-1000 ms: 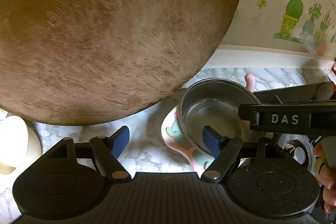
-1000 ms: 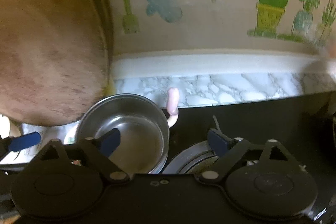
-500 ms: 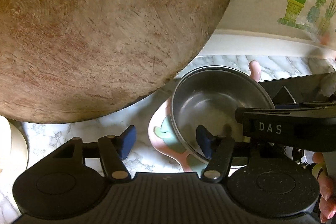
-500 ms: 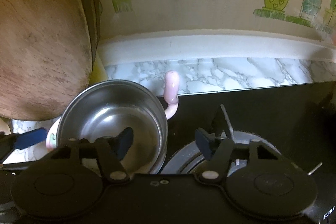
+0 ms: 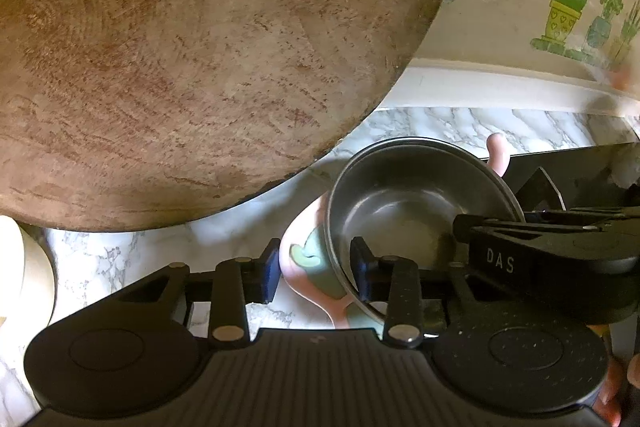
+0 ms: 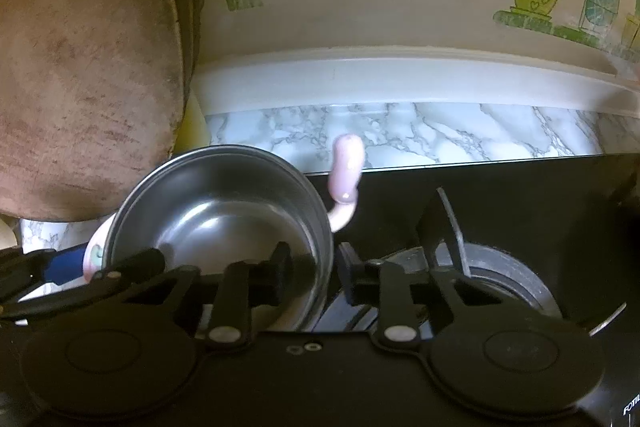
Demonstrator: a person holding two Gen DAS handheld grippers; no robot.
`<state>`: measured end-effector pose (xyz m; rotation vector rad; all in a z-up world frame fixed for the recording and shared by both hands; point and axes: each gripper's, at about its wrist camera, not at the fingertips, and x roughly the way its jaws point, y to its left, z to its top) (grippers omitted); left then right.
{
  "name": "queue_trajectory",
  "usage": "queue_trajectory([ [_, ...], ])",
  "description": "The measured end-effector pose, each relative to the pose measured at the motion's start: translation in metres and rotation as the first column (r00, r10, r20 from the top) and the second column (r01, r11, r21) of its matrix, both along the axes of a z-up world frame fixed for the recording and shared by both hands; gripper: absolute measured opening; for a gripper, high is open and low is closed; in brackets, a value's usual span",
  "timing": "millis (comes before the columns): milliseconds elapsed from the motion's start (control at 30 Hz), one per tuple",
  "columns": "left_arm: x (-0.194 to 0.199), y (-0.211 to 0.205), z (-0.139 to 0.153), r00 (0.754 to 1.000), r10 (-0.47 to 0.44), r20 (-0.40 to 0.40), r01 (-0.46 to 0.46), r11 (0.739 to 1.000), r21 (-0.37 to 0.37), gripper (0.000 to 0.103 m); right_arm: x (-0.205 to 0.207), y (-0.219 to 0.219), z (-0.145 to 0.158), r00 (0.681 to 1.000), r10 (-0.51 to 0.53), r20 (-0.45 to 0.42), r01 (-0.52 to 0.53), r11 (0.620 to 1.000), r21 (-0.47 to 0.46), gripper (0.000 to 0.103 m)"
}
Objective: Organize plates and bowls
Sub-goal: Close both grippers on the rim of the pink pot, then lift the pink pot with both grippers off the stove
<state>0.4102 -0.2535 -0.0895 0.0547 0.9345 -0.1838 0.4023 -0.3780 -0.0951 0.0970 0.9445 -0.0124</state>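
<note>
Between the round wooden board [image 5: 208,59] and the black stove [image 6: 520,195], little counter [image 6: 420,131] remains free. Steel bowl [image 6: 216,223], empty, sits nested in a pink dish [image 5: 308,263]. Left tongs [image 5: 314,273] are closing over both rims; right tongs [image 6: 314,273] are closing on the bowl's rim, neither visibly clamped.

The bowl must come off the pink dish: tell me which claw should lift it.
Right. The right claw is closing with only the wall of the steel bowl between its jaws. The left claw, also closing, spans the rim of the pink dish too, so it better suits steadying the dish.
</note>
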Motion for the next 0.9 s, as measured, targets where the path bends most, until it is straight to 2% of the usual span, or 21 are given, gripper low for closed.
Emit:
queue_trajectory([
  [400, -0.019, 0.015, 0.01, 1.0, 0.024, -0.008, -0.024, 1.0, -0.007, 0.033, -0.02, 0.009, 0.007, 1.0, 0.006, 0.003, -0.006, 1.0, -0.016, 0.018],
  [900, -0.079, 0.036, 0.058, 0.999, 0.025, 0.025, -0.024, 0.999, -0.028, 0.033, -0.081, 0.03, 0.049, 0.998, 0.003, 0.061, -0.001, 0.999, -0.034, 0.018],
])
